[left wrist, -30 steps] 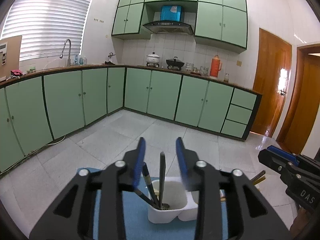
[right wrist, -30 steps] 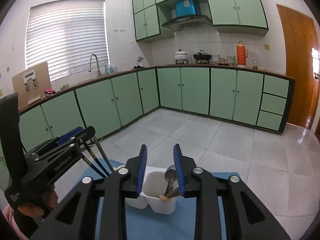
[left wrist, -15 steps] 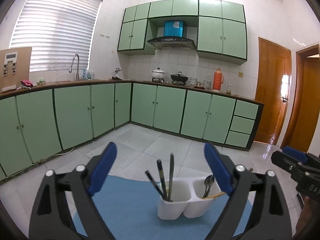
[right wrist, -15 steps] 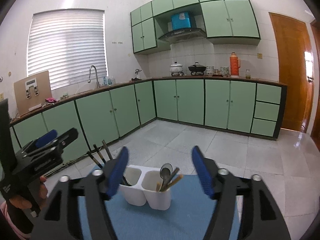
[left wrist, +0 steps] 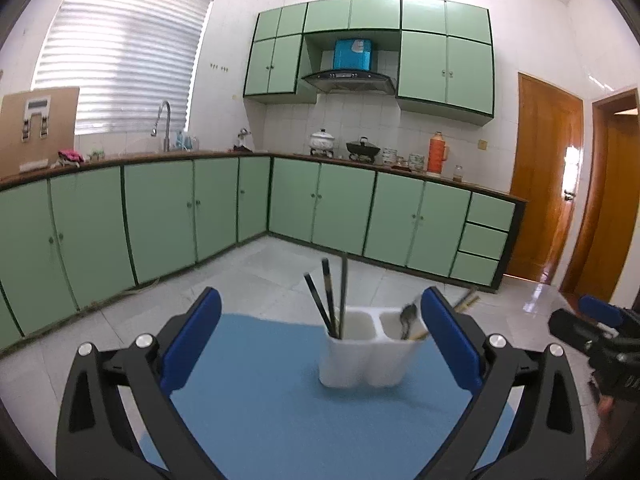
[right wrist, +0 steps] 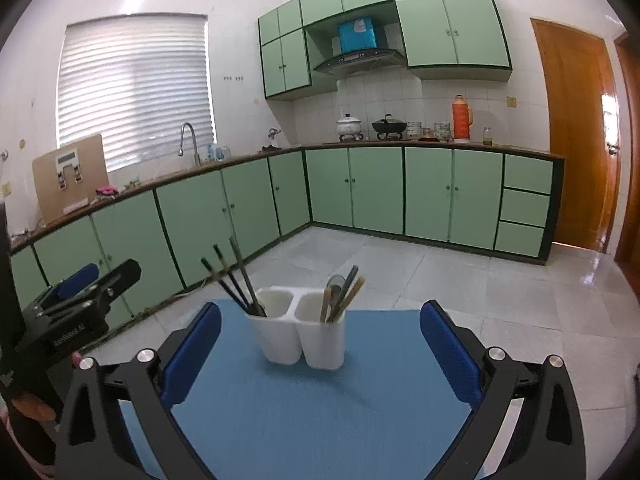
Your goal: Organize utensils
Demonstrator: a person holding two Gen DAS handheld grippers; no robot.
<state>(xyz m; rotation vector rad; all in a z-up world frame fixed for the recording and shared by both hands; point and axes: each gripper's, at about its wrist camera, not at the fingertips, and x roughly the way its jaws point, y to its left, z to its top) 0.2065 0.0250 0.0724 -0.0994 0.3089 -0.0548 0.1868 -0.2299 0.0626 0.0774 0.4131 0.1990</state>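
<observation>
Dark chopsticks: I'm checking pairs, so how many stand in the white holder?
3, all in the left compartment of the white holder: chopsticks and. More may be hidden inside.

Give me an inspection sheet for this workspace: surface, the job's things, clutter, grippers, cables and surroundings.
Surface: blue mat, bare around the holder.
Job's things: white two-compartment holder upright; dark chopsticks in its left compartment, spoon and wooden utensils in the right.
Clutter: nothing seen.
Grippers: left gripper and right gripper jaws opening, nothing between the pads.
Cables: nothing seen.
Surroundings: green cabinets, tiled floor, wooden door.
</observation>
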